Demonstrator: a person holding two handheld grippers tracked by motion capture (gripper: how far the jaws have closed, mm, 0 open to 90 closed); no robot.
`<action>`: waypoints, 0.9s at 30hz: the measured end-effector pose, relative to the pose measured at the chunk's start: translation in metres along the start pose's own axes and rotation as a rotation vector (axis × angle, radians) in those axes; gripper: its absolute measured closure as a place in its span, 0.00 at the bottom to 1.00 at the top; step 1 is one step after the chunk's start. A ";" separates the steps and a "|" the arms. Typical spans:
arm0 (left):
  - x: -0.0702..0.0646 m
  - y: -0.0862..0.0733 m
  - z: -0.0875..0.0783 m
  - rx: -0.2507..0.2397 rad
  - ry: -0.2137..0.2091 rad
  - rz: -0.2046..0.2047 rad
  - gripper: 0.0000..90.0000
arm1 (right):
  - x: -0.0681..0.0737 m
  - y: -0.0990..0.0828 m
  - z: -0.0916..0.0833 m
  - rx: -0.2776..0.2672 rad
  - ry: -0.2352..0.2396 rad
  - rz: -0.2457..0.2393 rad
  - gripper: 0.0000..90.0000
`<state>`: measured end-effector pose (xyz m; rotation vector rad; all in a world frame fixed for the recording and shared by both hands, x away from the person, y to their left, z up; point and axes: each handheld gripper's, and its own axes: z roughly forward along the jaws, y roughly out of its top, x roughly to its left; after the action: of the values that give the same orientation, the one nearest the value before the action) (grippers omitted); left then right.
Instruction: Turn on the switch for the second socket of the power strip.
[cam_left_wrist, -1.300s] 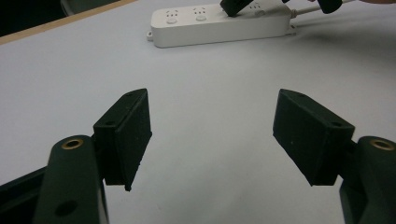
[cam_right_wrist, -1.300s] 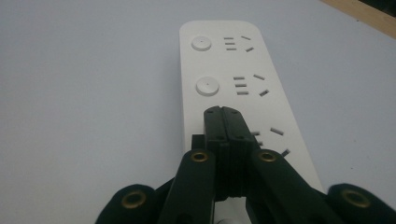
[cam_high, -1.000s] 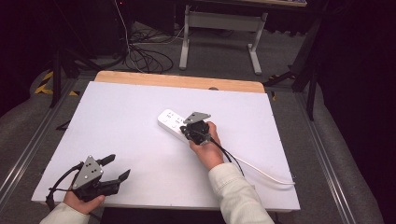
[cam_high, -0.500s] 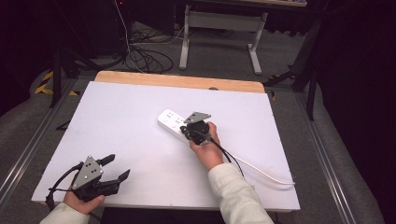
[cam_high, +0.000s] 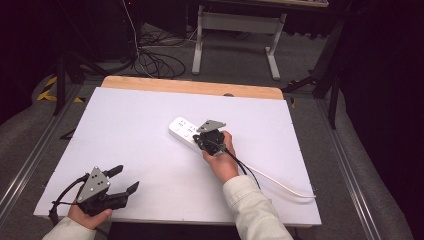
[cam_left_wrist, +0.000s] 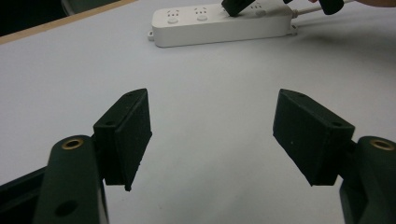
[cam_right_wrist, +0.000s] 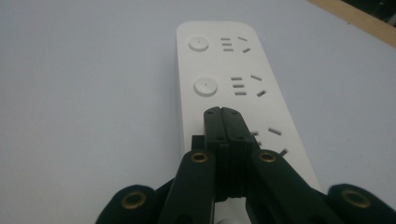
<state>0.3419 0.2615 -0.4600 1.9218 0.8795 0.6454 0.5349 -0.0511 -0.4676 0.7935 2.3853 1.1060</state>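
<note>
— Jaws first: how are they standing?

— I'm seeing nothing shifting over the last second. On the white table (cam_high: 125, 130), the power strip (cam_high: 184, 131) is lying mid-table. I'm keeping my right gripper (cam_right_wrist: 223, 122) pressed closed, empty, its tip over the strip's third button; probably I'm switching it. My left gripper (cam_left_wrist: 212, 135) is idling wide apart near the front edge.

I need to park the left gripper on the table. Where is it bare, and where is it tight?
Bare white tabletop runs from the open left gripper up to the wooden far edge, left of the white power strip. Also bare: the far right corner. Crowded: the middle, where the shut right gripper sits on the strip and its white cord trails right.
</note>
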 end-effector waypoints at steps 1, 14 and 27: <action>0.000 0.000 0.000 0.002 -0.001 -0.002 0.31 | 0.000 0.002 -0.002 -0.011 0.023 0.004 1.00; -0.001 0.000 0.000 0.001 -0.001 0.003 0.31 | -0.001 0.010 -0.025 -0.049 0.019 -0.020 1.00; 0.000 0.000 0.001 0.000 -0.003 -0.002 0.31 | 0.006 0.019 -0.039 -0.075 0.033 -0.045 0.99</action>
<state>0.3424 0.2610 -0.4600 1.9210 0.8800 0.6410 0.5149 -0.0589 -0.4296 0.6986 2.3613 1.1913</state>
